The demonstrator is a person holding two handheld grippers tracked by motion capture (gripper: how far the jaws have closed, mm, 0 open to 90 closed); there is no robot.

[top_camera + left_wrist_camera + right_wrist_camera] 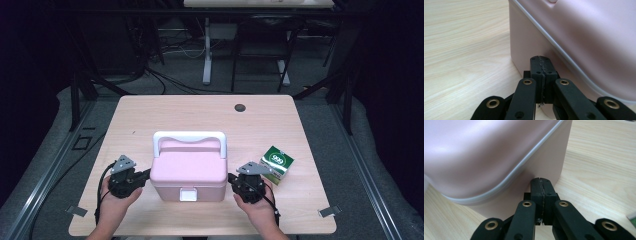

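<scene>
A pink lidded box [188, 172] with a white carry handle [189, 137] and a white front latch [188, 194] stands at the table's near middle. My left gripper [148, 174] is shut with nothing between its jaws, its tip against the box's left side wall [524, 45]. My right gripper [230, 178] is likewise shut and empty, its tip pressed to the box's right side wall [544, 165]. In the left gripper view the closed jaws of my left gripper [541, 60] meet just below the pale lid seam; in the right gripper view my right gripper [542, 181] does the same.
A small green and white carton [276, 163] lies just right of my right gripper. The light wooden table [200, 112] has a round cable hole [240, 107] at the back. Metal clips sit at the front corners. Dark floor and frames surround the table.
</scene>
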